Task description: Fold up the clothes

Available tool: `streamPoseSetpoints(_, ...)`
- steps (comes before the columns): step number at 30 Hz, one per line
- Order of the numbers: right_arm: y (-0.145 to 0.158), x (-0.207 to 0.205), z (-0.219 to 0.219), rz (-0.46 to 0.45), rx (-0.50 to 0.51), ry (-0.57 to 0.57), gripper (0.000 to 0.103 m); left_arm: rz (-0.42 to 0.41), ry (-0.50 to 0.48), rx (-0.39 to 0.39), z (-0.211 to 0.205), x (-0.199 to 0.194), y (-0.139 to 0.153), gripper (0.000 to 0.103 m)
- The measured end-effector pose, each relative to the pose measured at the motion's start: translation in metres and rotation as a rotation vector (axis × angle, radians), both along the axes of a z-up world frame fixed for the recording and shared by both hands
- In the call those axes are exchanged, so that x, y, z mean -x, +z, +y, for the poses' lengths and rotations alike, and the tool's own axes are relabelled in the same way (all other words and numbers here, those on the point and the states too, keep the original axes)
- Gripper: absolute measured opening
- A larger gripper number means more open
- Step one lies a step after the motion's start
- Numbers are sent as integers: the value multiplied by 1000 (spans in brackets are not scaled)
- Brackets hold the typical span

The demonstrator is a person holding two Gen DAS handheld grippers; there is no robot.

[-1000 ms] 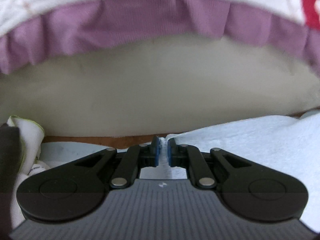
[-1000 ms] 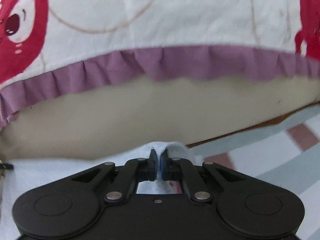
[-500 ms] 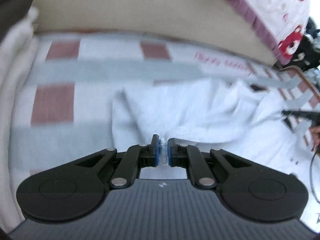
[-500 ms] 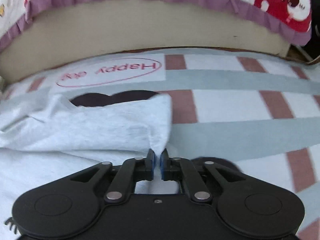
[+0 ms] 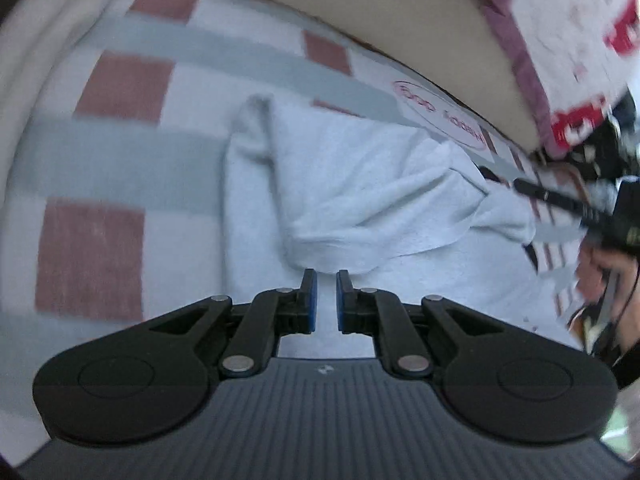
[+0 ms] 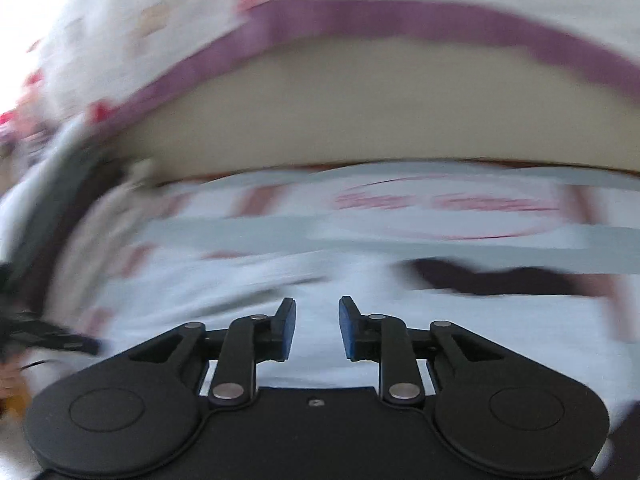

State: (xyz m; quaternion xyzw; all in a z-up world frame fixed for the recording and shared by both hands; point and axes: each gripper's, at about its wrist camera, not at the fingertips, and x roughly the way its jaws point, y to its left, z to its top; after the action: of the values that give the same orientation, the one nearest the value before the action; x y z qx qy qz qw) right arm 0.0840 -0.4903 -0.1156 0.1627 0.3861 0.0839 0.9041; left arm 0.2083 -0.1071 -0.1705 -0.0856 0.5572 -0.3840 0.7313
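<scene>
Left gripper (image 5: 323,280) jaws slightly parted, nothing between the blue pads, tips just above a rumpled fold of the pale grey garment (image 5: 360,192). Right gripper (image 6: 317,312) spread wider, empty, hovering over the same garment (image 6: 280,292), view blurred. Garment lies on the checked sheet (image 5: 120,128), sleeve folded over; ruffled pillow (image 6: 400,20) at the far side.

Looks like you were in a bedroom at home: checked bedsheet (image 5: 120,92) under everything, and that frilly cartoon-print quilt (image 6: 168,32) along its far edge.
</scene>
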Motion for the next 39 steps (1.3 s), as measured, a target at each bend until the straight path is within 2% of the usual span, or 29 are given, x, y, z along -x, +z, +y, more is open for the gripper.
streamPoseSetpoints(3, -5, -21, 67, -12, 2, 223, 35, -24, 43, 13, 10, -5, 0, 7)
streamPoseSetpoints(5, -10, -29, 118, 4, 71, 390, 37, -52, 73, 42, 16, -9, 2, 9)
streamPoseSetpoints(7, -16, -33, 159, 23, 142, 508, 37, -62, 80, 73, 17, -12, 0, 11)
streamPoseSetpoints(10, -21, -37, 194, -8, 180, 585, 39, -36, 58, 86, 8, -17, -12, 14)
streamPoseSetpoints(12, -26, -41, 207, -3, 186, 590, 50, -26, 44, 69, -1, -18, -20, 14)
streamPoseSetpoints(15, -38, -45, 227, -4, 296, 614, 51, -44, 52, 84, -3, -17, -19, 14)
streamPoseSetpoints(17, -47, -46, 242, -7, 410, 630, 50, -58, 59, 100, -3, -16, -16, 14)
streamPoseSetpoints(19, -50, -42, 251, -57, 527, 626, 46, -53, 65, 113, -2, -17, -15, 14)
streamPoseSetpoints(21, -49, -40, 256, -96, 594, 599, 36, -23, 64, 117, -1, -18, -18, 14)
streamPoseSetpoints(23, -47, -37, 261, -131, 661, 592, 30, 15, 69, 126, -2, -20, -23, 14)
streamPoseSetpoints(27, -47, -29, 275, -174, 809, 649, 32, 48, 104, 136, -4, -23, -33, 14)
streamPoseSetpoints(30, -55, -31, 285, -216, 932, 677, 33, 43, 152, 127, -1, -26, -37, 14)
streamPoseSetpoints(31, -57, -31, 287, -225, 958, 688, 33, 14, 177, 117, 0, -25, -35, 14)
streamPoseSetpoints(34, -58, -37, 291, -226, 946, 714, 29, -106, 250, 77, 7, -20, -24, 12)
streamPoseSetpoints(35, -56, -40, 290, -214, 926, 701, 13, -122, 255, 67, 8, -20, -21, 12)
streamPoseSetpoints(36, -54, -44, 288, -195, 889, 680, 3, -118, 250, 70, 8, -21, -19, 12)
streamPoseSetpoints(39, -40, -53, 275, -137, 724, 585, 3, -55, 237, 107, 10, -24, -20, 12)
